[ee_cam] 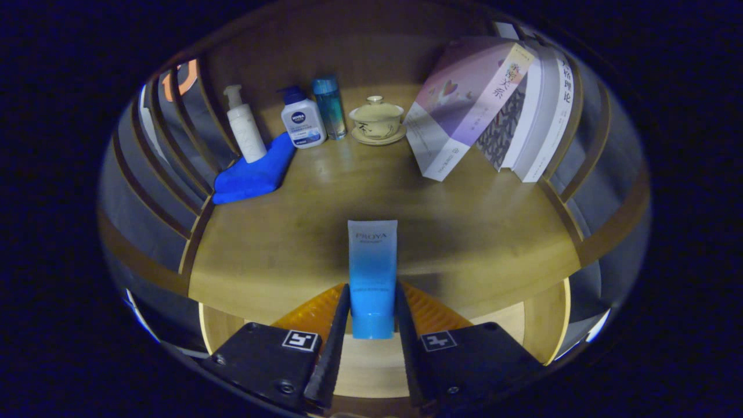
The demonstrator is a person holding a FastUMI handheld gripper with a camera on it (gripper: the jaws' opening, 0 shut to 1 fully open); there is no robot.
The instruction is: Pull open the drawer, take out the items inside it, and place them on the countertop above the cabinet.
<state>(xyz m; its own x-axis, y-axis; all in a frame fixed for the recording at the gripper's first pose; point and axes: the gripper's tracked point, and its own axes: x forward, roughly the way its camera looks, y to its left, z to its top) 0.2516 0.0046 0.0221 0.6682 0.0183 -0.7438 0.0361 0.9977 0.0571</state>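
Your gripper [372, 313] is pinching the blue tube [372, 273], both fingers pressed on its lower sides near the cap end, w/ the tube pointing straight ahead and its flat crimped end out over the tabletop [464, 232]. The tube sits upright in the grip, not tilted left or right. The front edge of the tabletop runs just beyond the fingertips, so most of the tube is past that edge while the cap end is on your side of it. Open room: the whole middle of the tabletop ahead of the tube is bare wood, wide on both sides. Slatted rails close off the left and right edges. At the back left you've got a blue cloth [255, 174] w/ a white pump bottle [245, 125] standing at its far end, then a white-and-blue bottle [302, 119], a slim teal bottle [329, 107] and a lidded teacup on a saucer [377, 121], all near the back wall. Back right, leaning books [493, 104] rest against the right rail. All are well apart from the tube.
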